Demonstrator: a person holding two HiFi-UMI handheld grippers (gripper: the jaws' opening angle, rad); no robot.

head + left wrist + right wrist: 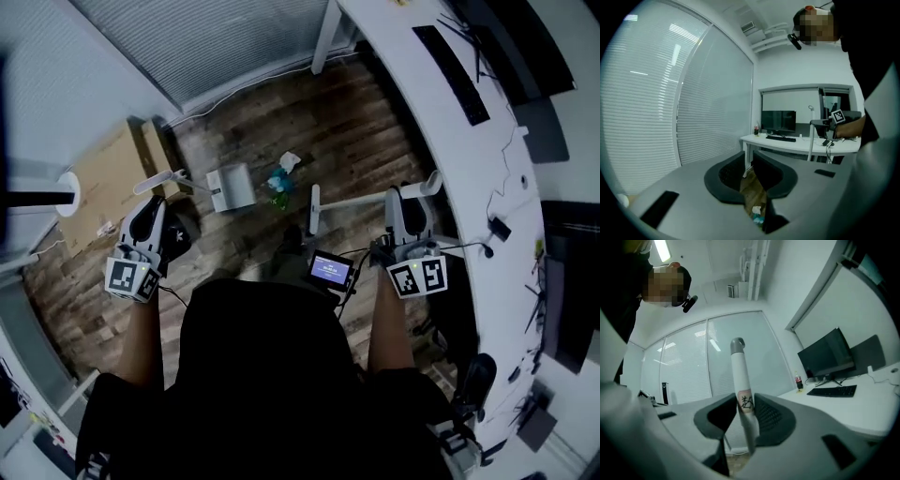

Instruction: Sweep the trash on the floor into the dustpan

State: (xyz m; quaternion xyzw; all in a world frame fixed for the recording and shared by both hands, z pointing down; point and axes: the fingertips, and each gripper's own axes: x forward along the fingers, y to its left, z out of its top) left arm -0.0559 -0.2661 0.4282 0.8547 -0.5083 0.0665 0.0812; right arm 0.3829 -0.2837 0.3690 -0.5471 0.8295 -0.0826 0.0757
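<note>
A white dustpan lies on the wood floor, its long handle reaching left. Just right of it sits a small pile of blue, green and white trash, also visible low between the left jaws. My left gripper hovers just below the dustpan handle's end, jaws slightly apart with nothing between them. My right gripper is shut on the white broom handle. The broom lies nearly level, its head just right of the trash.
A cardboard box lies on the floor at the left, beside a white round base. A curved white desk with a keyboard fills the right side, one leg at the top. Blinds run along the far wall.
</note>
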